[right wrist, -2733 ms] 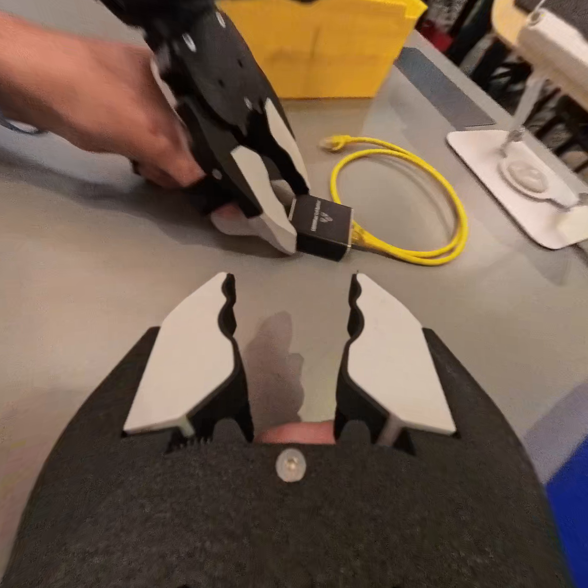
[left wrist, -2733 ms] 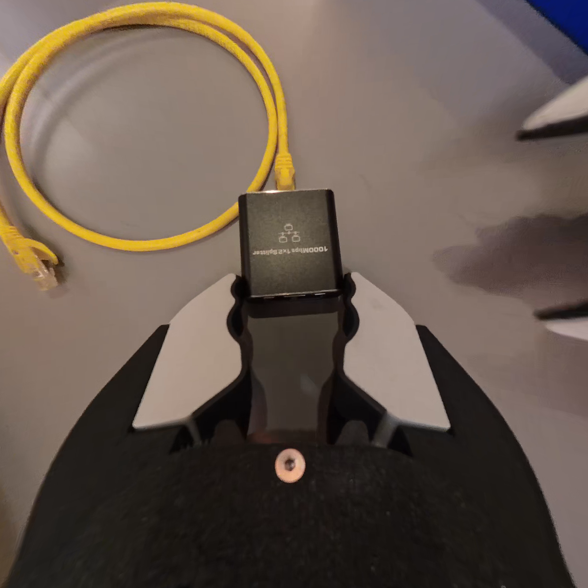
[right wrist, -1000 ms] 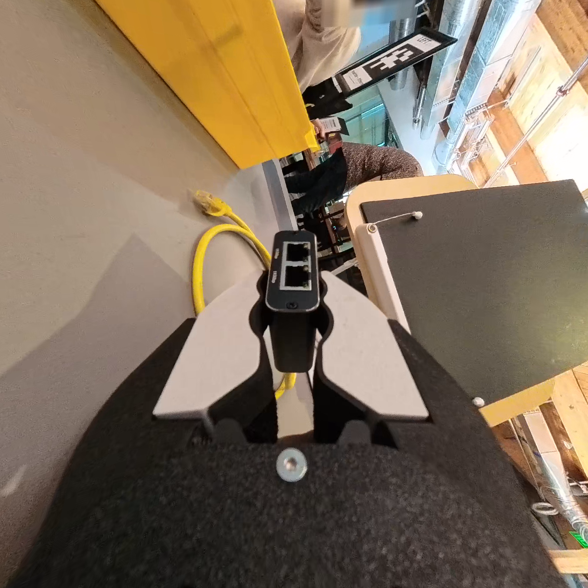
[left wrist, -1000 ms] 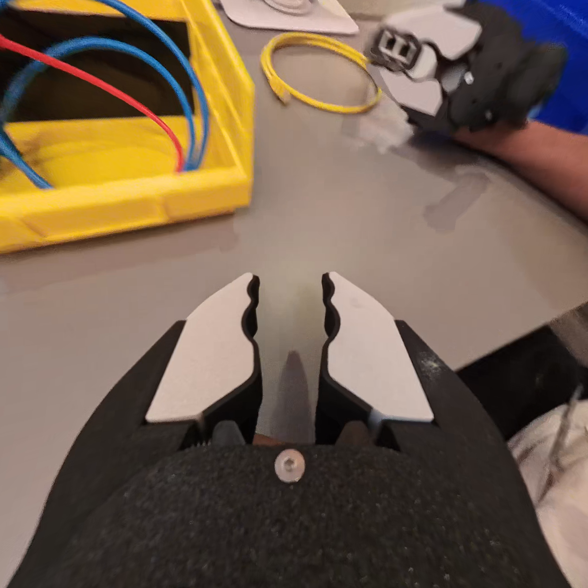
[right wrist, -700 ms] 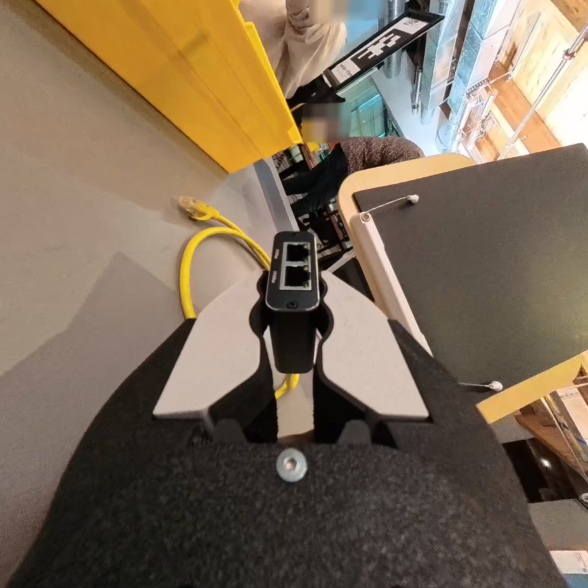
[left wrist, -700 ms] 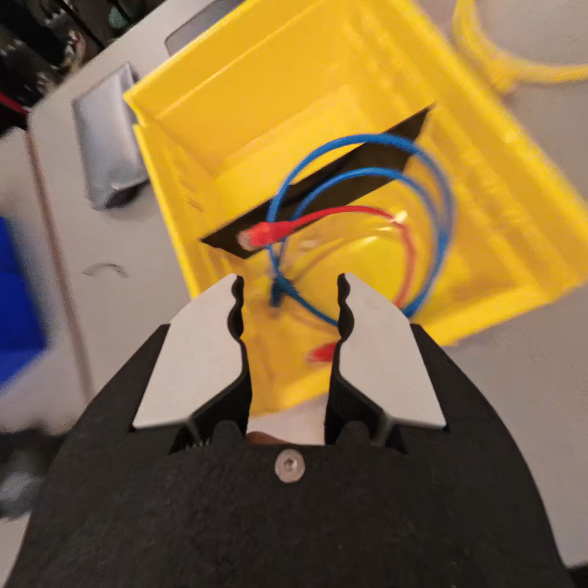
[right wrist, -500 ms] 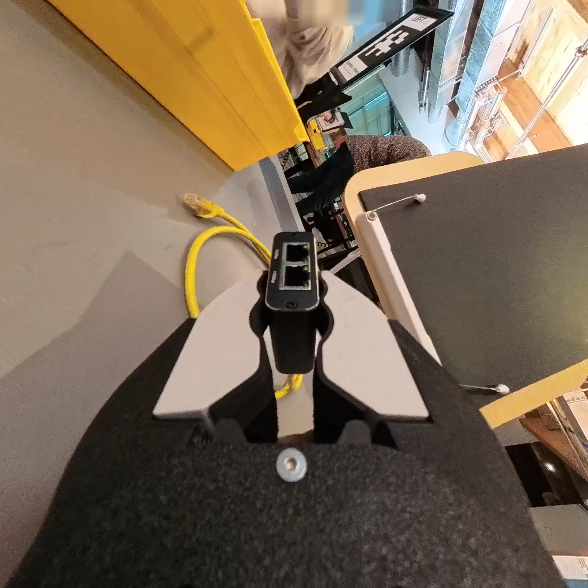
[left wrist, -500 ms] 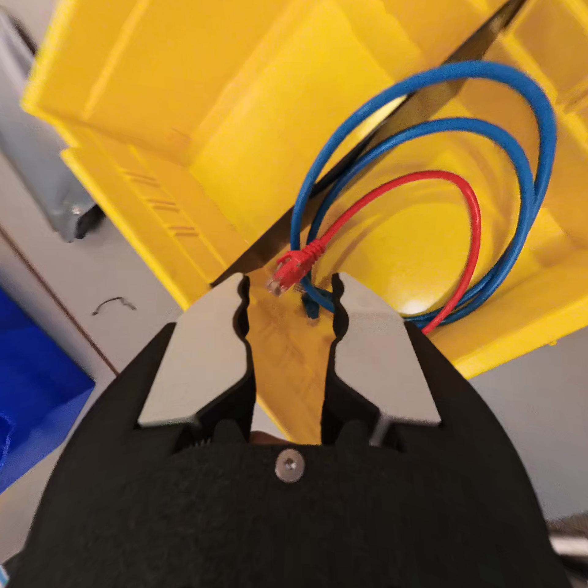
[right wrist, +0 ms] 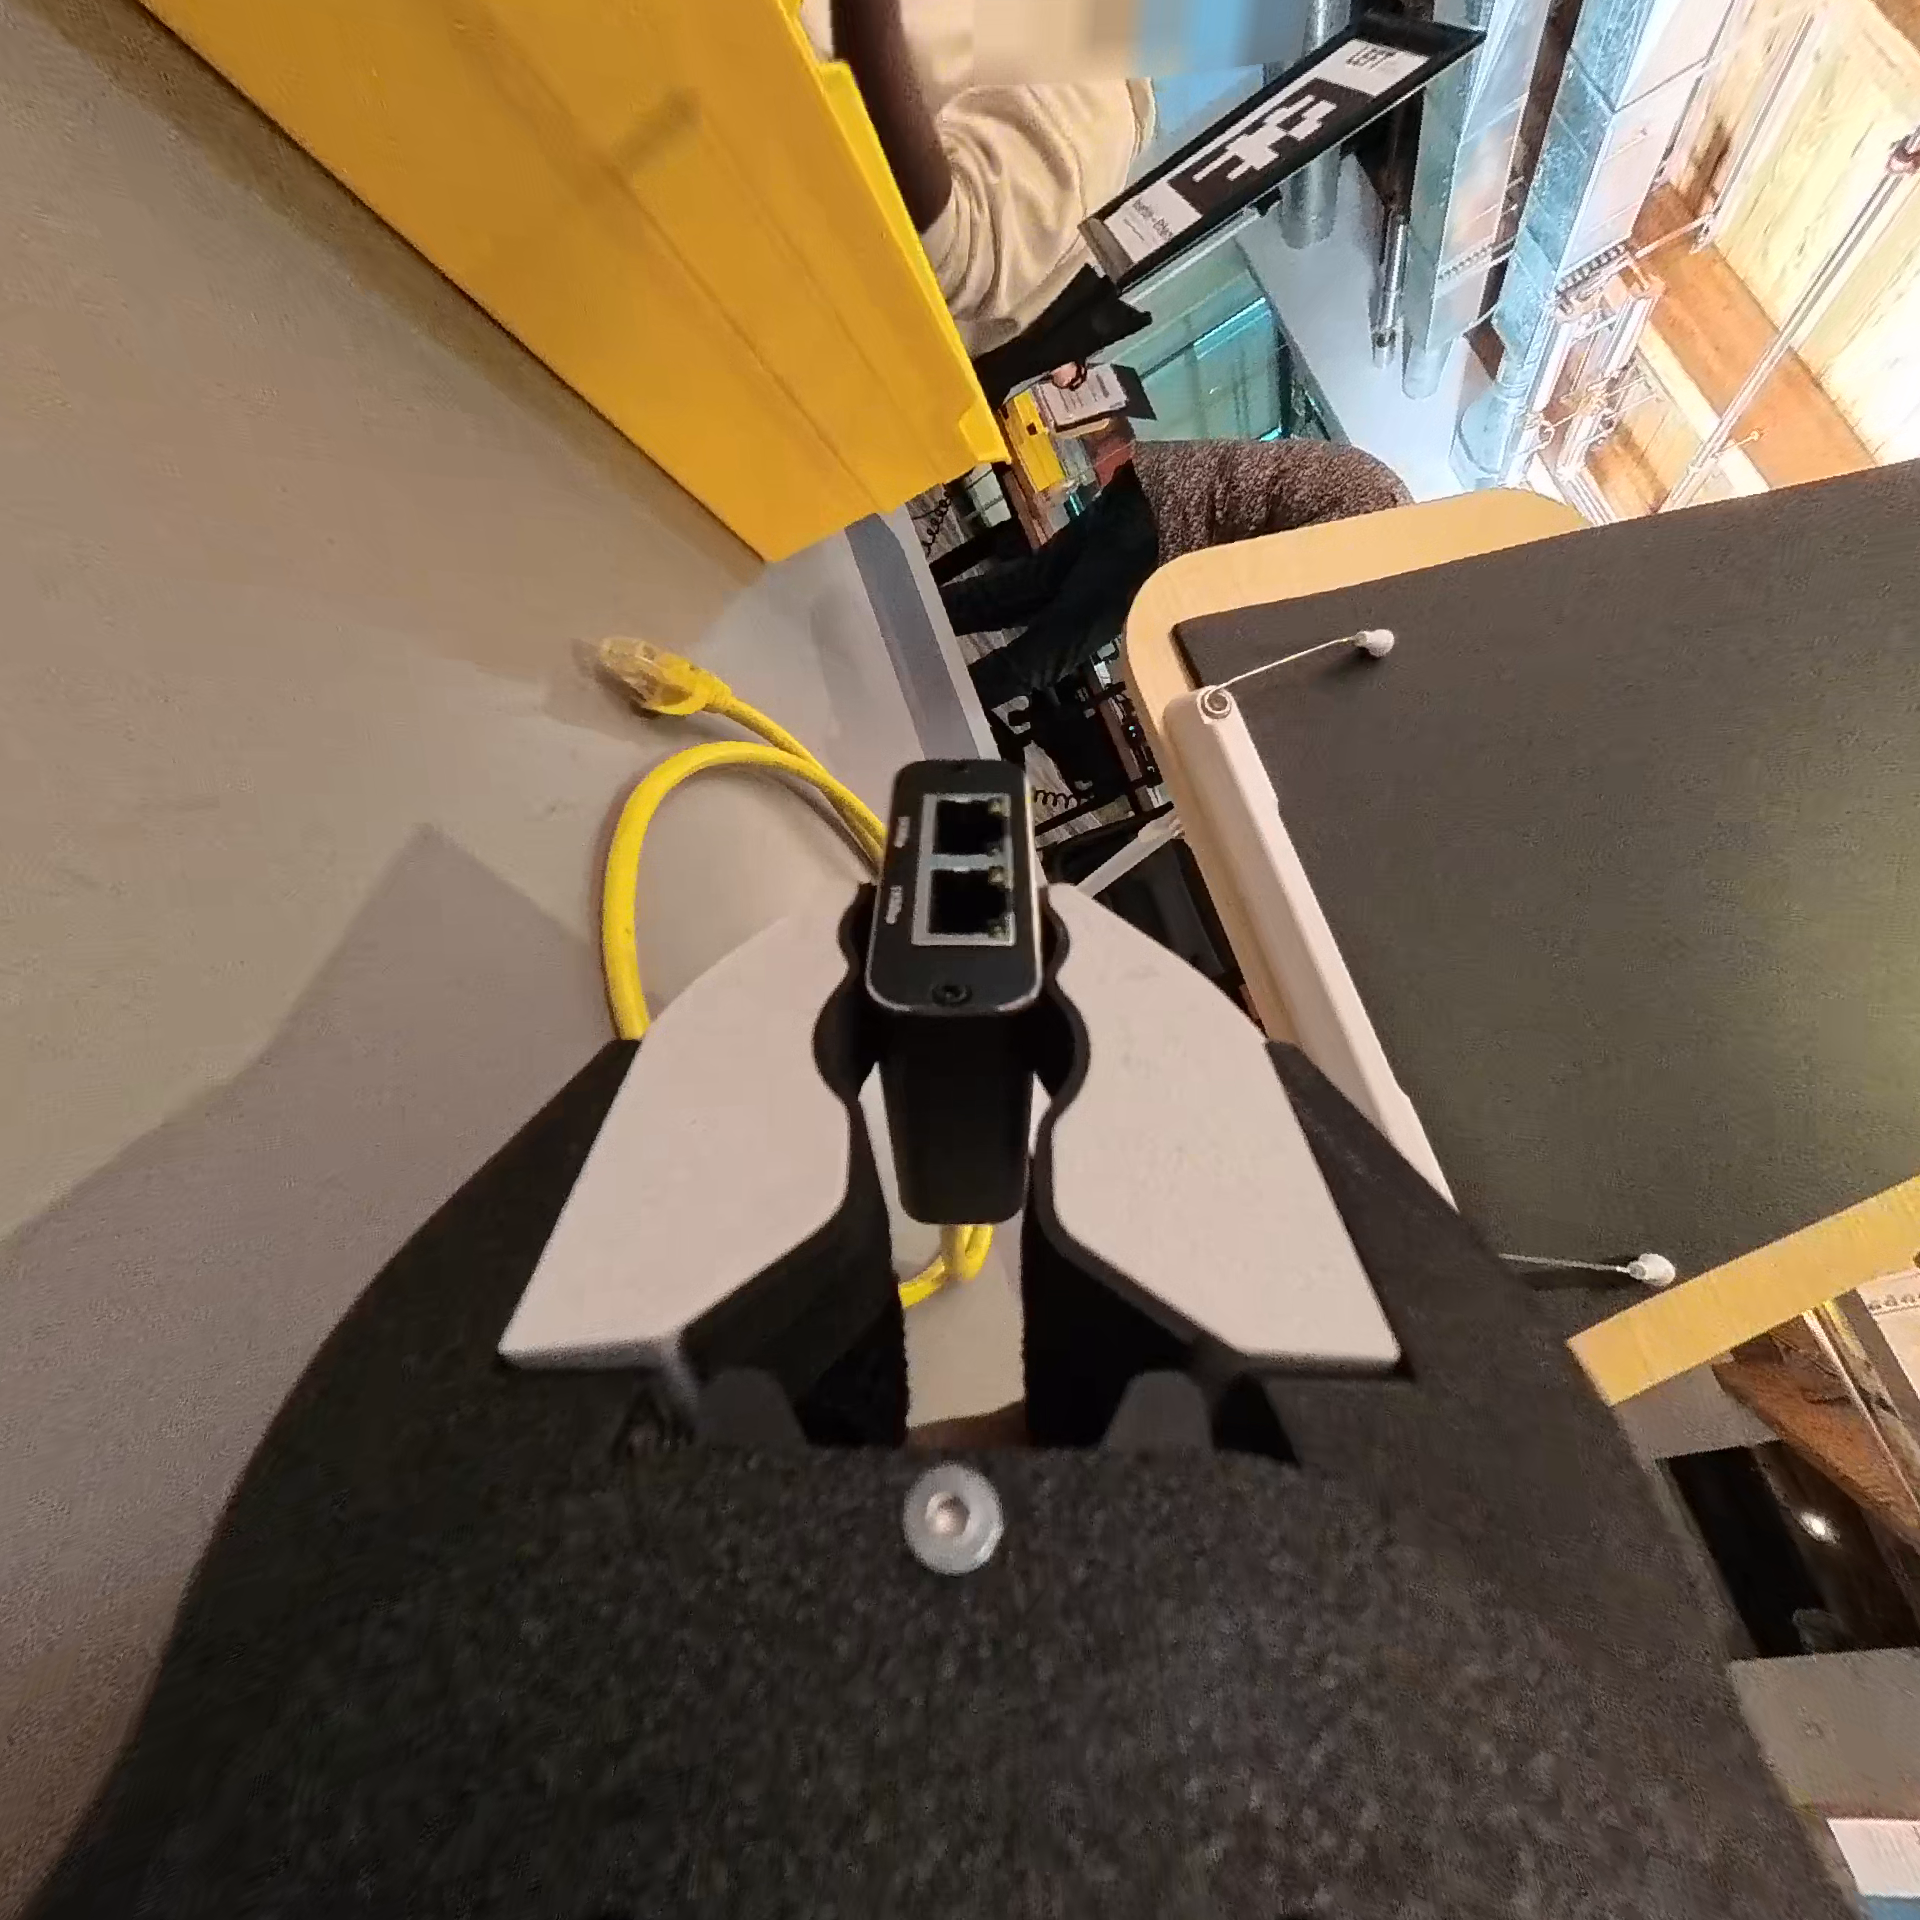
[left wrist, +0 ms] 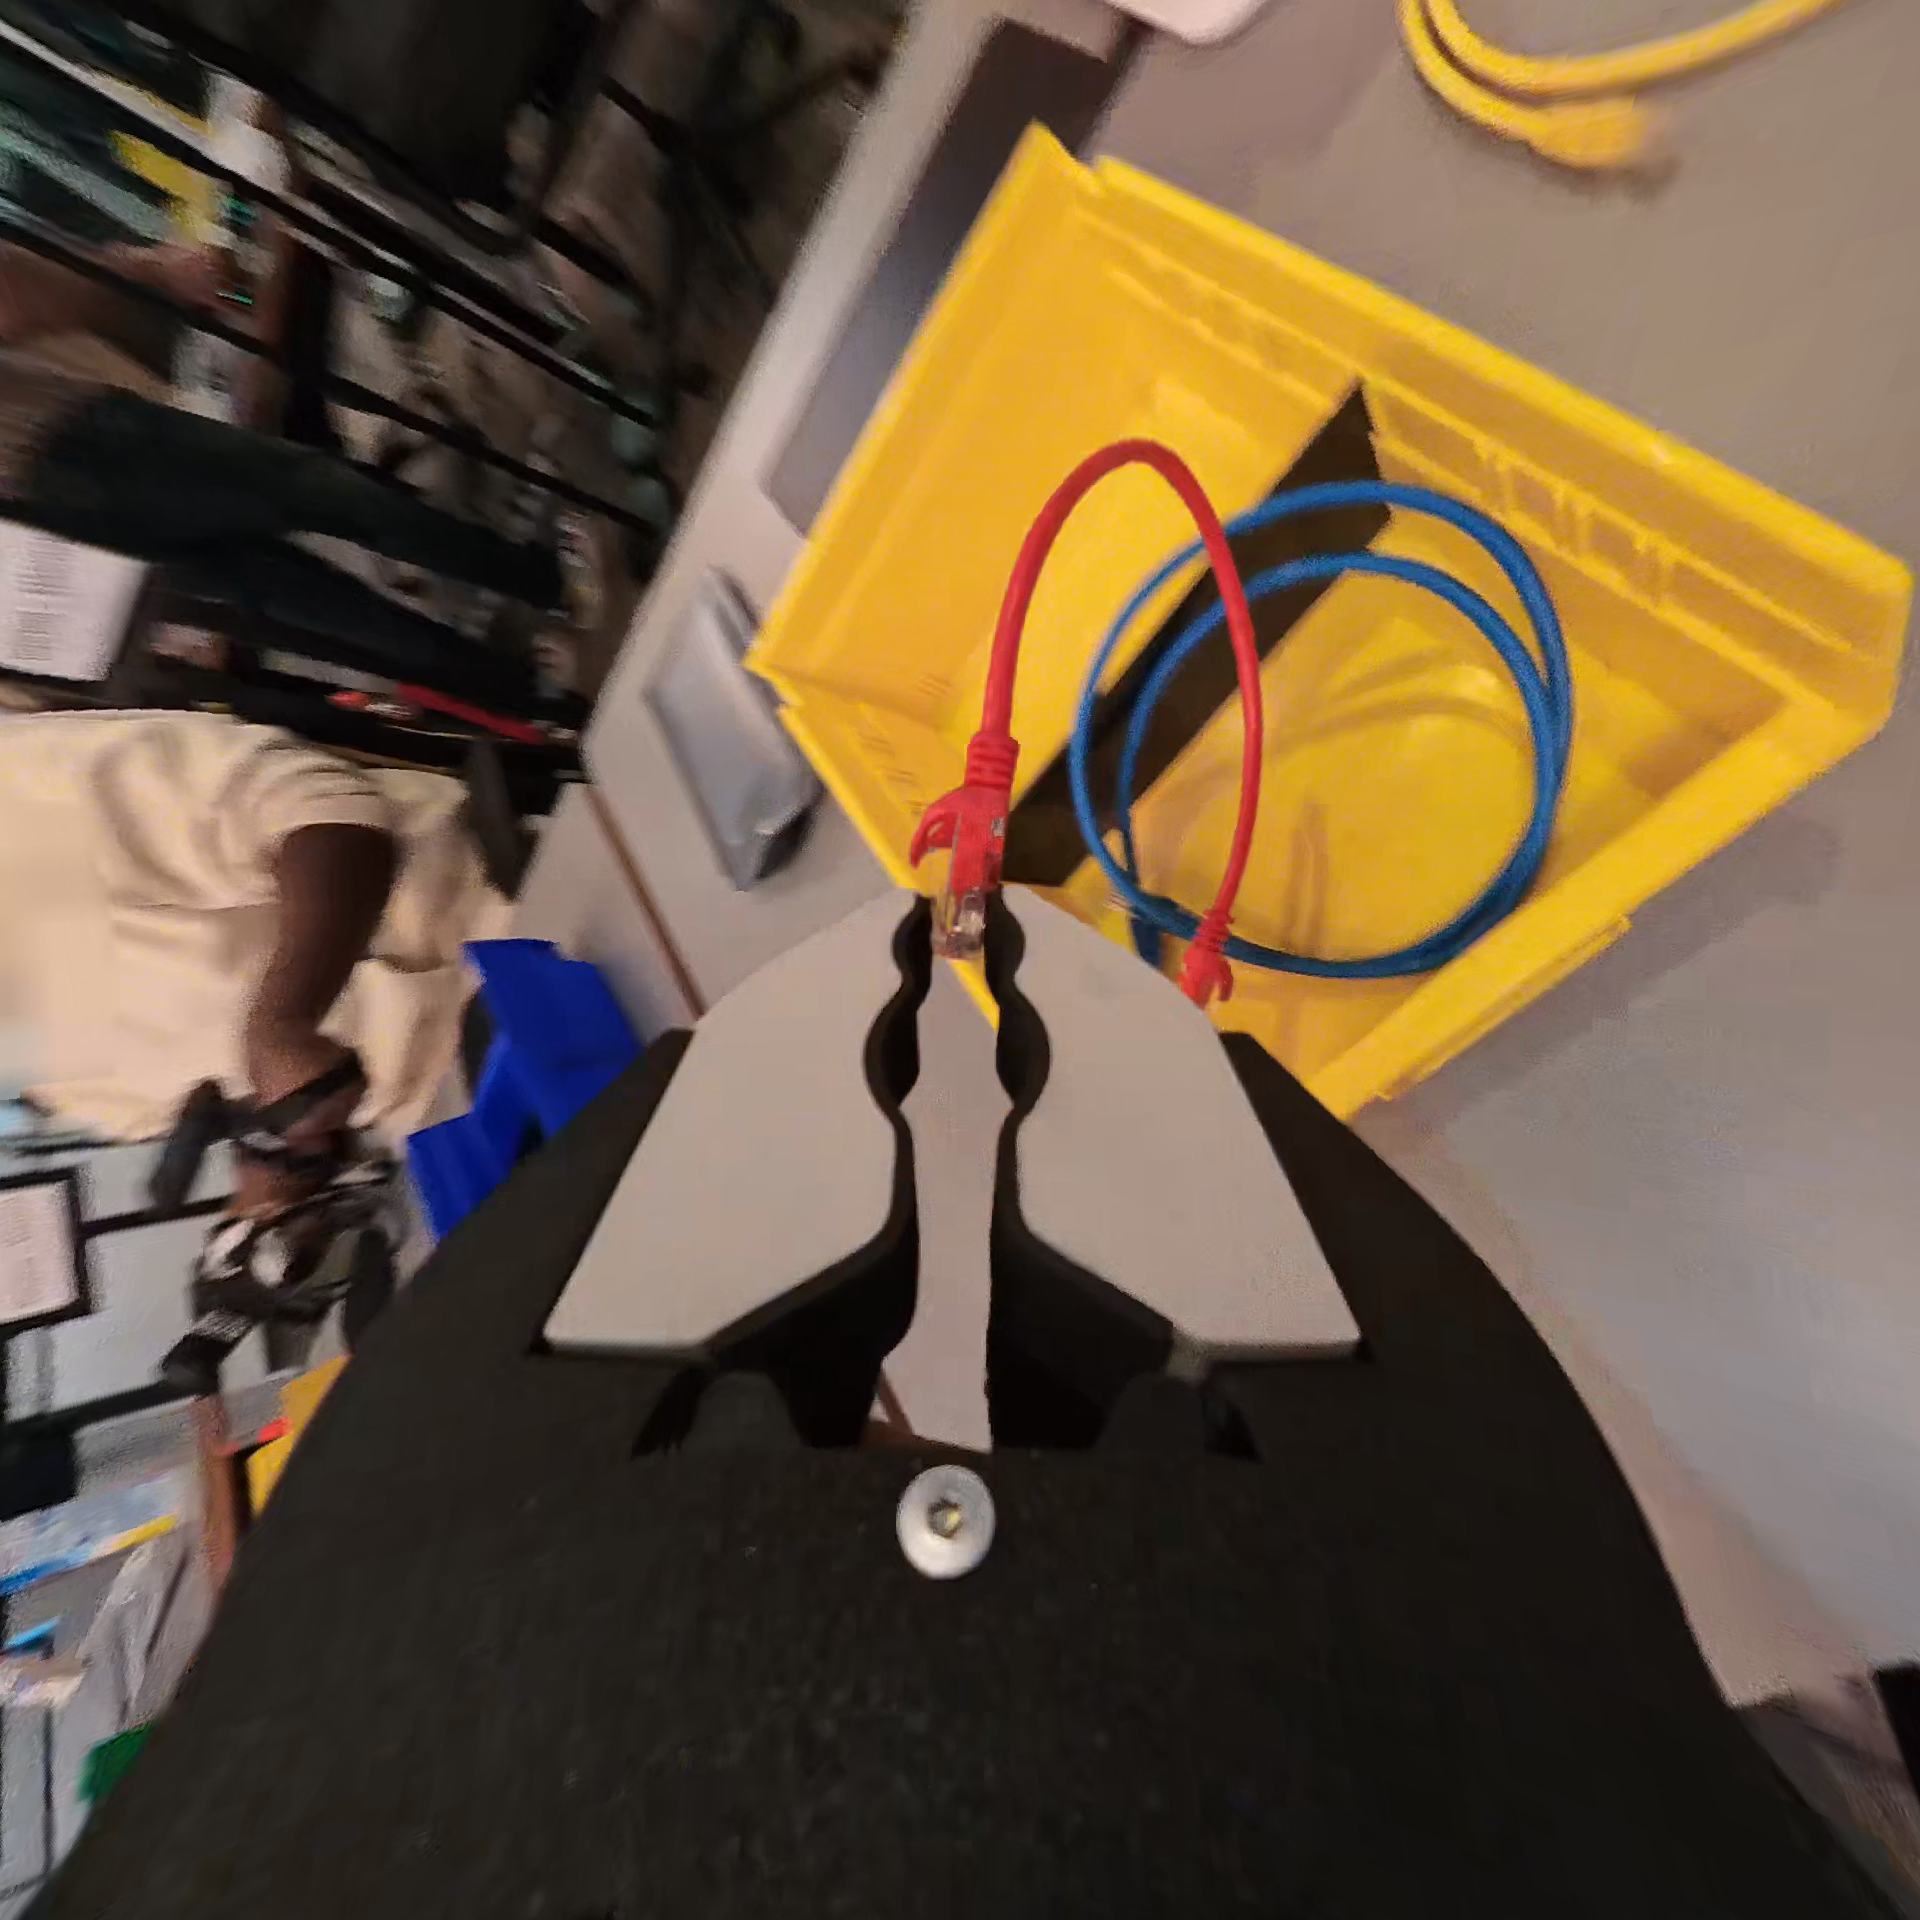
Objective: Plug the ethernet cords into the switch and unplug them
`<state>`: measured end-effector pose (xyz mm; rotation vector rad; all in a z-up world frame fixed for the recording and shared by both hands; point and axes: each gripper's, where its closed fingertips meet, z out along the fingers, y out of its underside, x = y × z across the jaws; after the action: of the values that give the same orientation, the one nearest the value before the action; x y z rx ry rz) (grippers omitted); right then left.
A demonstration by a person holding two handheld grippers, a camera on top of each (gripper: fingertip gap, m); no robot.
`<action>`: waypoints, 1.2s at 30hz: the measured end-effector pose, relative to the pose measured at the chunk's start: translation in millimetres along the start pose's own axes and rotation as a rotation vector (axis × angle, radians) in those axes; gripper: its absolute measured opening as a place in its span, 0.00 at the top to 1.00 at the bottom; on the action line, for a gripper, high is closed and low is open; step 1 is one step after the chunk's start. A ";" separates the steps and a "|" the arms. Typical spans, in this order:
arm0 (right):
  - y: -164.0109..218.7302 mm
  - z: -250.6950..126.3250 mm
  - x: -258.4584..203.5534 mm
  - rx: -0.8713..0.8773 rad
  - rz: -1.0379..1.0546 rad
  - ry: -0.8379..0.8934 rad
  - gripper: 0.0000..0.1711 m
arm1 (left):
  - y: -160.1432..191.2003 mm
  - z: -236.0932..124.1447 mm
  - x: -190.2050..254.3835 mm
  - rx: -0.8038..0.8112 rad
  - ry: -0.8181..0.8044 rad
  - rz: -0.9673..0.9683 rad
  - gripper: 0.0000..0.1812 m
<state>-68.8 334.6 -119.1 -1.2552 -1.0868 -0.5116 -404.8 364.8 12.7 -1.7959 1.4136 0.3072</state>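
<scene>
My left gripper (left wrist: 958,933) is shut on the clear plug of a short red ethernet cord (left wrist: 1216,582) and holds it up over the yellow bin (left wrist: 1704,727). The cord arcs up and its other red plug (left wrist: 1205,961) hangs free. A blue cord (left wrist: 1496,790) lies coiled in the bin. My right gripper (right wrist: 956,940) is shut on the small black switch (right wrist: 951,904), held above the table with two empty ports facing me. A yellow cord (right wrist: 665,821) runs from behind the switch onto the table; it also shows in the left wrist view (left wrist: 1558,94).
The grey table (right wrist: 208,727) carries the yellow bin's wall (right wrist: 623,260) at the back. A black board with a wooden frame (right wrist: 1610,883) stands to the right. A person in a light shirt (left wrist: 156,883) stands beyond the table, by a blue bin (left wrist: 530,1060). My hands' fingertips stand some 35 cm from each other.
My left gripper has closed on the red cord's plug and lifted the cord out of the bin. My right gripper holds the switch almost still.
</scene>
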 end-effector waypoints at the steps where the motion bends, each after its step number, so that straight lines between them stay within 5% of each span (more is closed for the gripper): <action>1: 0.1 -0.2 0.8 0.000 0.003 0.003 0.84 | -8.8 -13.6 -7.5 0.037 -0.064 -0.015 0.95; 4: 0.7 -1.1 5.5 -0.002 0.023 0.022 0.84 | -52.0 -52.7 3.4 0.252 -0.120 -0.038 0.95; 8: 3.1 -3.2 15.7 0.003 0.087 0.051 0.84 | -114.0 -83.3 97.3 0.597 0.032 0.148 0.95; 12: 5.4 -3.8 21.8 0.008 0.137 0.060 0.84 | -118.3 -46.6 217.4 0.654 0.206 0.301 0.95; 16: 4.8 -4.5 20.6 0.010 0.131 0.057 0.84 | -100.0 -22.6 274.7 0.668 0.318 0.267 0.95; 23: 3.2 -3.2 17.1 0.012 0.111 0.046 0.84 | -73.6 -52.8 299.5 0.687 0.422 0.307 0.95; 30: 3.5 -3.3 15.2 0.008 0.103 0.041 0.84 | -17.1 -27.4 306.8 0.470 0.476 0.356 0.94; 36: 3.7 -3.6 14.1 0.005 0.098 0.038 0.84 | 8.8 3.2 258.0 0.293 0.236 0.379 0.92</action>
<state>-58.2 335.7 -108.5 -1.2826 -0.9896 -0.4564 -323.4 186.4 -155.3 -1.3551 1.8631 0.0737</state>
